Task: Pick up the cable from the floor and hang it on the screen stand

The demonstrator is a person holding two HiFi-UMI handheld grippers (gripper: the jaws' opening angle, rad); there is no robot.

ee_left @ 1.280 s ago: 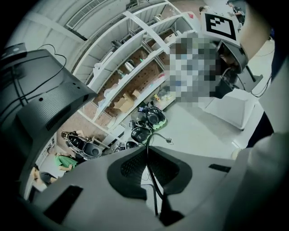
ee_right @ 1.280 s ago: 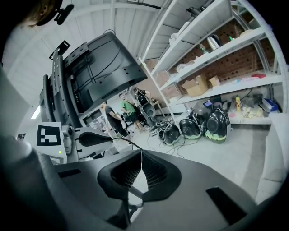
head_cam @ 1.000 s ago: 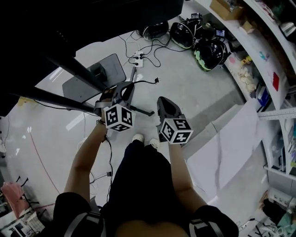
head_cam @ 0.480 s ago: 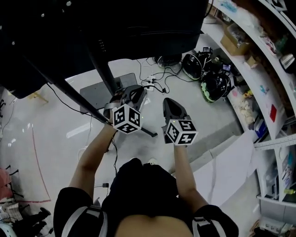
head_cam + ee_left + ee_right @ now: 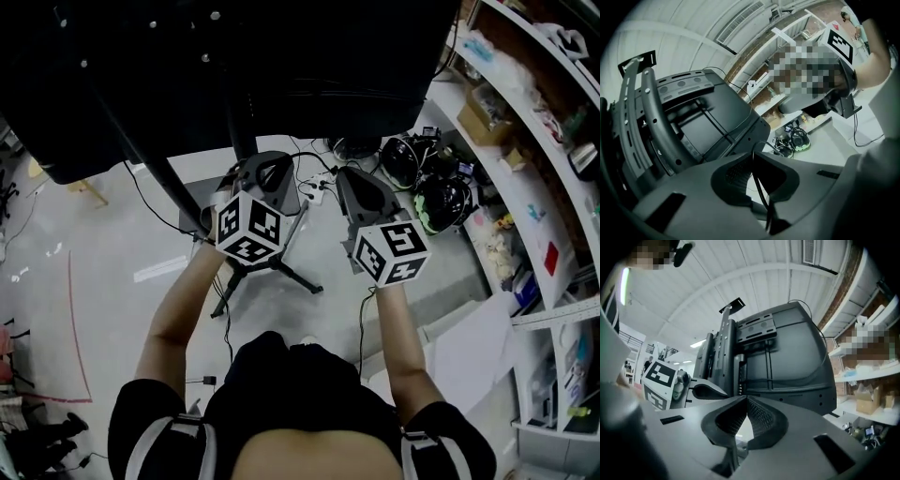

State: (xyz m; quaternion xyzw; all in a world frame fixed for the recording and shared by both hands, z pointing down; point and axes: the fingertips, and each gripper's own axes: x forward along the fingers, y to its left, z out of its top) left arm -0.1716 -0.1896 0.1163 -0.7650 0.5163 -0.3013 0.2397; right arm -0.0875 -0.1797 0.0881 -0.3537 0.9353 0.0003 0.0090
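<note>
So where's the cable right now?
In the left gripper view, the thin black cable is pinched in the left tool, facing the back of the black screen.

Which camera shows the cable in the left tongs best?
The left gripper view: the thin black cable runs clearly between the left tongs, which are shut on it. The head view shows those tongs from above, the cable indiscernible; the right gripper view doesn't show that grip.

A: Six o'clock?
B: Grey two-jaw right gripper (image 5: 746,399), pads together, nothing between.
A: Centre?
B: Large black flat screen (image 5: 792,357), rear side, on dark metal stand (image 5: 725,352). White shelves (image 5: 867,376) at three o'clock.
</note>
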